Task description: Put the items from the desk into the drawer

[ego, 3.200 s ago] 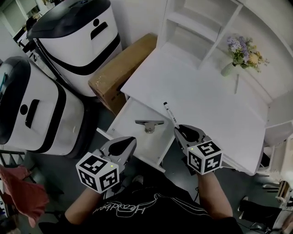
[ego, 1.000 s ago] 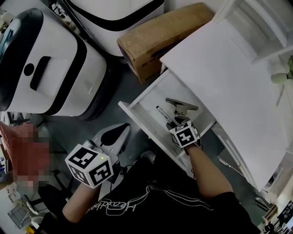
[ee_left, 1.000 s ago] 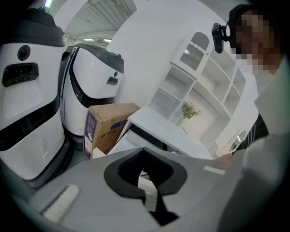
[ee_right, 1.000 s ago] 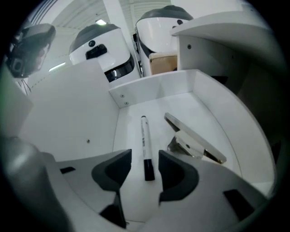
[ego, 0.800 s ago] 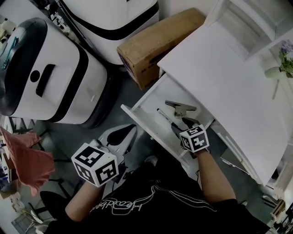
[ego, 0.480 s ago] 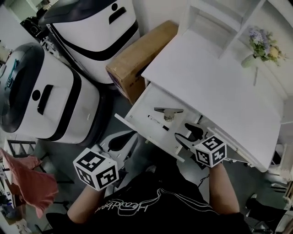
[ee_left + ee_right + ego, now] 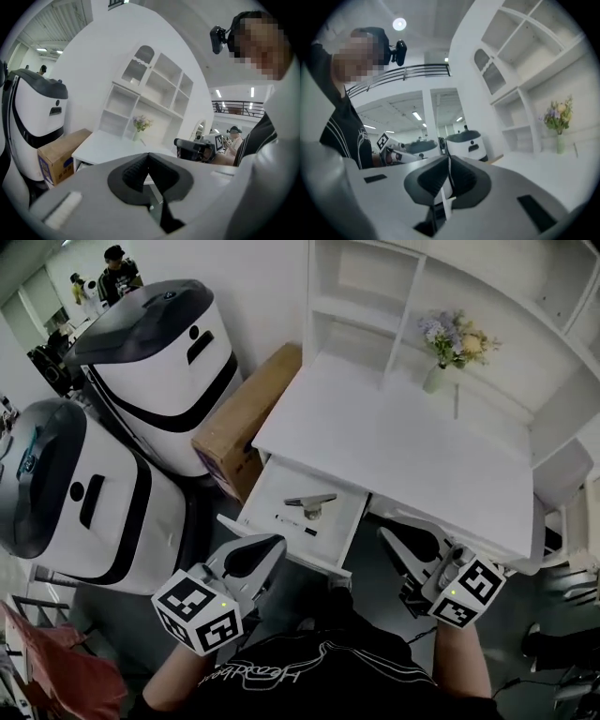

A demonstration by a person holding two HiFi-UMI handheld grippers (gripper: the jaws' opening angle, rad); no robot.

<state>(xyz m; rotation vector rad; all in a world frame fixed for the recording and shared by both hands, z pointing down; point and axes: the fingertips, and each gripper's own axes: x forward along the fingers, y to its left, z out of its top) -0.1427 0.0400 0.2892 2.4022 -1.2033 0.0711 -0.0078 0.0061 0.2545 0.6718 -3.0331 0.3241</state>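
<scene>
The pen point(image 7: 294, 524) and the metal clip point(image 7: 309, 502) are lying inside the open drawer point(image 7: 272, 488). Both grippers are hovering in front of the drawer: the left gripper point(image 7: 278, 541) is keeping its jaws pressed together, empty, while the right gripper point(image 7: 383, 534) jaws have just been closing, now nearly together on nothing

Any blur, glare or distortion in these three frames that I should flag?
Head view: sharp, wide-angle bending of the desk edges, white top bright, lower corners dim. Left gripper view: fisheye with black corners, the near left gripper body soft. Right gripper view: same fisheye, one bright ceiling light, near right gripper soft.
</scene>
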